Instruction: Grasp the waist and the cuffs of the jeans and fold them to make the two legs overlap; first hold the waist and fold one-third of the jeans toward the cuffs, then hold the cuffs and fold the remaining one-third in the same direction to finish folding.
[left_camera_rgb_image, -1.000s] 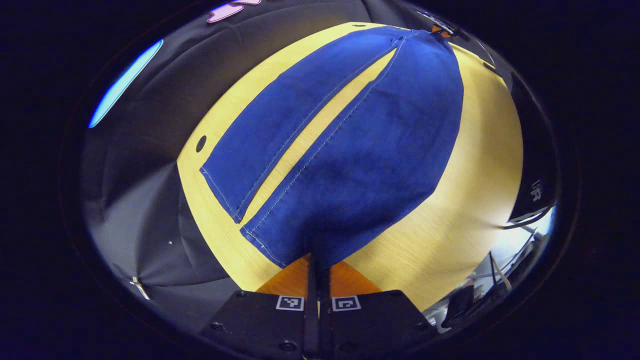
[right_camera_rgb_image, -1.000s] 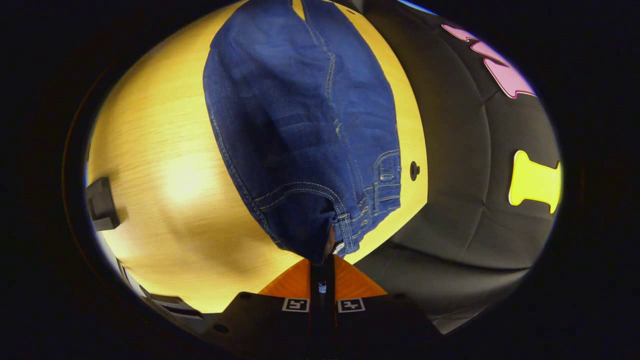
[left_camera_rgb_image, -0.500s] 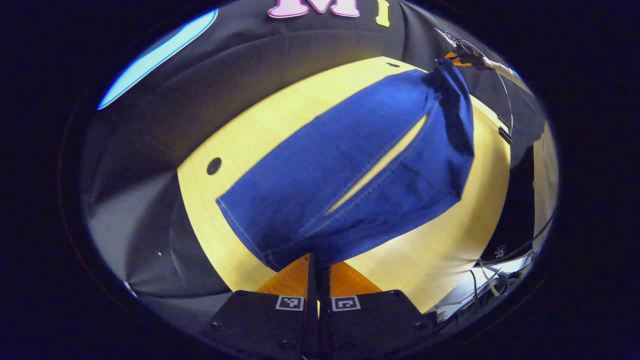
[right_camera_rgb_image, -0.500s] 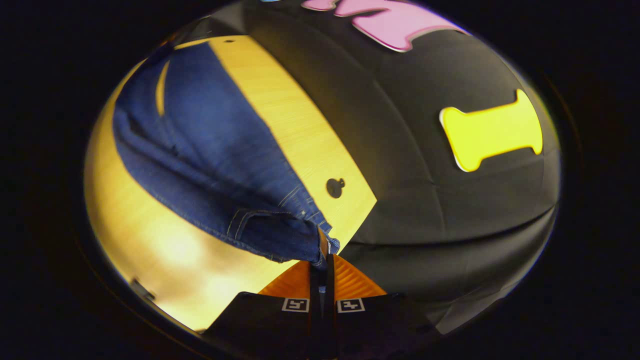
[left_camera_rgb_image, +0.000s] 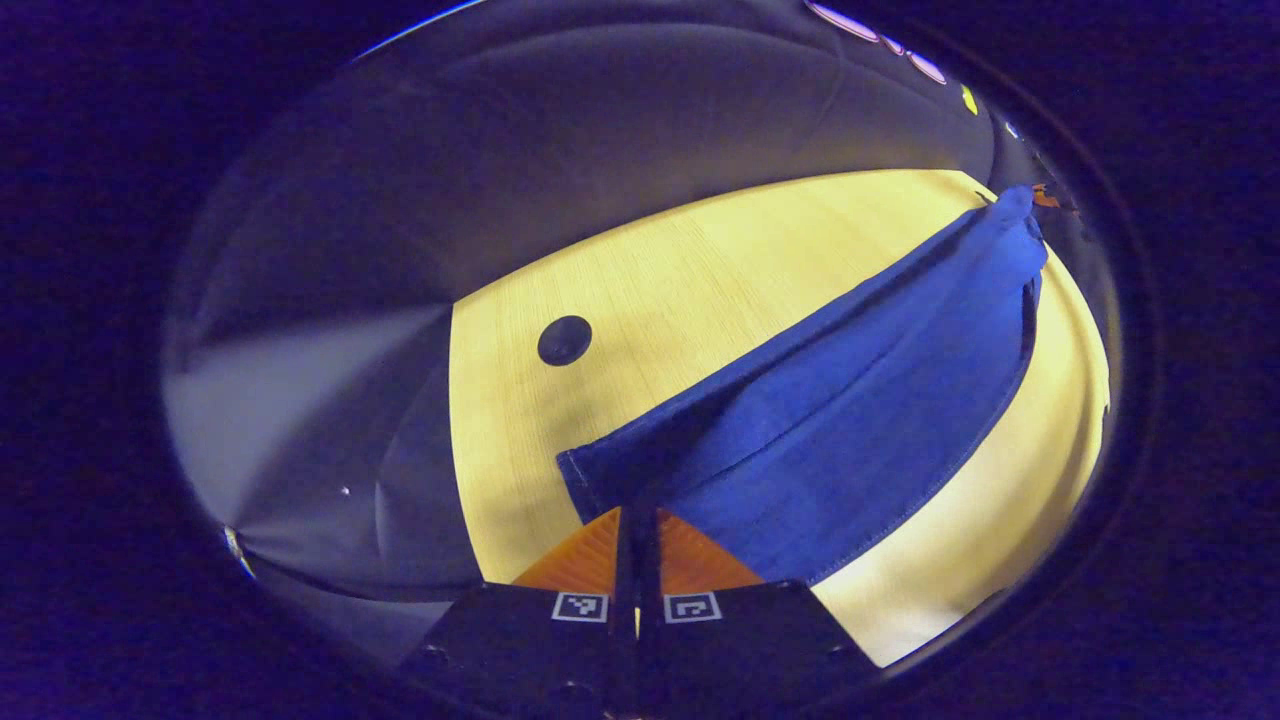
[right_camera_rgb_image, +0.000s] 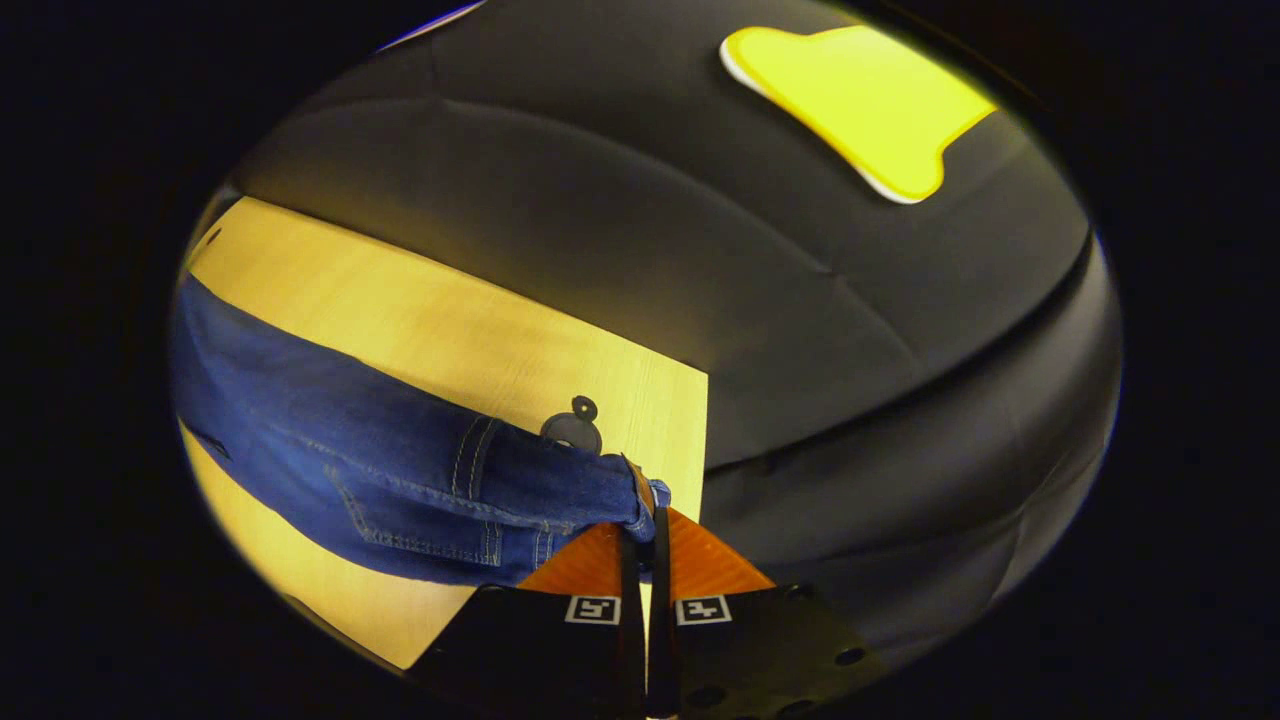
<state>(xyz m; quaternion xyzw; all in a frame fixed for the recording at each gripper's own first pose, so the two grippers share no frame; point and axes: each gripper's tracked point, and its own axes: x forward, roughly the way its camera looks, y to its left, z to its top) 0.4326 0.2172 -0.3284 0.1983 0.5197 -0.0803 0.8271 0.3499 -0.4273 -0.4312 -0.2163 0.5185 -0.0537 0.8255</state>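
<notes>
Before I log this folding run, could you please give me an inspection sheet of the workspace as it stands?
Surface: light wooden table, with a round dark hole near its far edge.
Job's things: blue jeans stretched between the grippers, one leg coming over the other.
Clutter: nothing seen.
Grippers: left gripper shut on the cuff end; right gripper shut on the waist.
Cables: nothing seen.
Surroundings: black cloth wall behind the table.
</notes>
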